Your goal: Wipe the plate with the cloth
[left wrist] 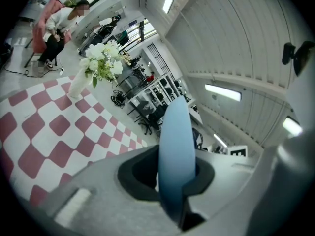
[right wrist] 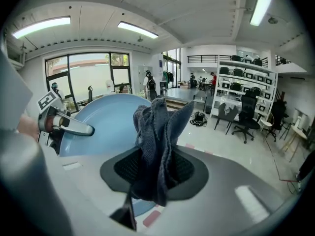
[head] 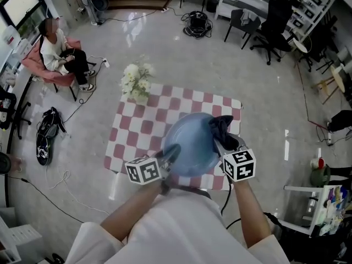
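Note:
A light blue plate (head: 190, 143) is held up above the checkered table, tilted on edge. My left gripper (head: 168, 157) is shut on its near-left rim; in the left gripper view the plate (left wrist: 176, 156) stands edge-on between the jaws. My right gripper (head: 223, 142) is shut on a dark blue-grey cloth (head: 221, 126) at the plate's right edge. In the right gripper view the cloth (right wrist: 157, 146) sticks up bunched from the jaws, right beside the plate (right wrist: 106, 124); the left gripper (right wrist: 74, 128) shows clamped on the plate's far rim.
The small table has a pink and white checkered cover (head: 137, 128). A vase of white flowers (head: 137, 84) stands at its far-left corner. A person (head: 60, 56) sits in a pink chair far left. Office chairs (head: 272, 23) stand at the back right.

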Motion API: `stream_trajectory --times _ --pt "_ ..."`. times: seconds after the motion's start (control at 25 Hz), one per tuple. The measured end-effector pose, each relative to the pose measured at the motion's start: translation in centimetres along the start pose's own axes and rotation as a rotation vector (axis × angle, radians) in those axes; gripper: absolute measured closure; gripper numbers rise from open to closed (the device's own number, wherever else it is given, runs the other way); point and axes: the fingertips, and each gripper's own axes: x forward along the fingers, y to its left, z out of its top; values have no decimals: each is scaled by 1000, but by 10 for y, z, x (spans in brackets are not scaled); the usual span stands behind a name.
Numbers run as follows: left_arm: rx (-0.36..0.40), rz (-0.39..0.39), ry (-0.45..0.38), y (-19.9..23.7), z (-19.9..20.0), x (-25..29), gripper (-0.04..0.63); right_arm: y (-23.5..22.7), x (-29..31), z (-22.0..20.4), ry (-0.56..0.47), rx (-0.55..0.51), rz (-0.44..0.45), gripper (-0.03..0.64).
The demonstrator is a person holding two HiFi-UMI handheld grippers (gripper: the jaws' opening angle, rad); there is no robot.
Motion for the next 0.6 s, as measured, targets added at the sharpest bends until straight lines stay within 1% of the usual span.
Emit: stream_trajectory --times 0.12,0.24,0.32,0.44,0.6 --pt "26 -16 3 -7 -1 4 549 16 10 2 -1 -11 26 486" --pt "25 -11 2 -3 -1 3 549 34 16 7 -12 -31 68 486" --pt "28 -9 8 -1 -2 2 549 48 18 12 -22 -46 118 486" --pt "54 -6 31 -3 -6 5 549 69 19 18 -24 -83 201 485" --pt "76 -12 64 -7 -15 9 549 95 18 27 -34 -66 299 483"
